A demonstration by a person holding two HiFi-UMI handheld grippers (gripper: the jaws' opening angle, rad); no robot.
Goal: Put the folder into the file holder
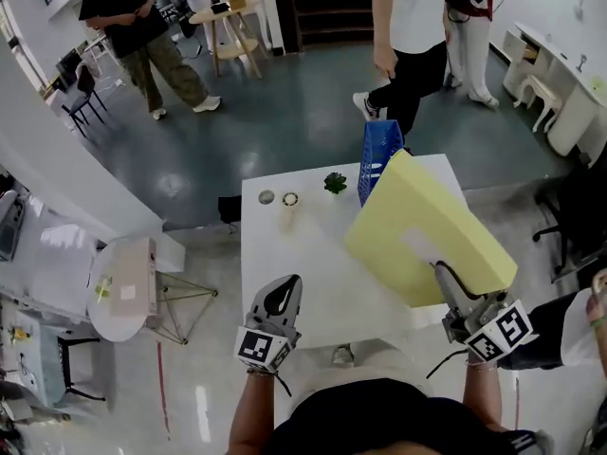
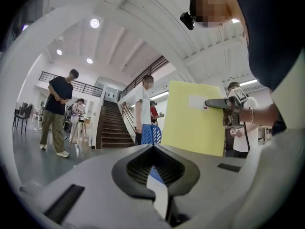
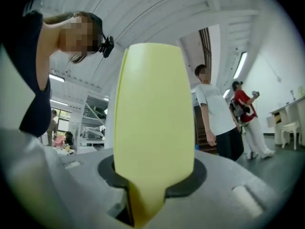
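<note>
In the head view my right gripper (image 1: pixel 442 273) is shut on the lower edge of a large yellow folder (image 1: pixel 427 240), which hangs tilted above the right half of the white table (image 1: pixel 303 254). In the right gripper view the folder (image 3: pixel 152 128) rises straight out of the jaws of my right gripper (image 3: pixel 138 199). A blue file holder (image 1: pixel 377 159) stands upright at the table's far edge, just past the folder's top corner. My left gripper (image 1: pixel 283 287) is shut and holds nothing, over the table's front left. The left gripper view shows the folder (image 2: pixel 195 118) and the holder (image 2: pixel 151 133) ahead.
A small green plant (image 1: pixel 335 183) and two small round objects (image 1: pixel 266 197) (image 1: pixel 290 199) sit near the table's far edge. A person in black trousers (image 1: pixel 413 45) stands just behind the holder, and others stand farther back. A low white side table (image 1: pixel 123 287) is at the left.
</note>
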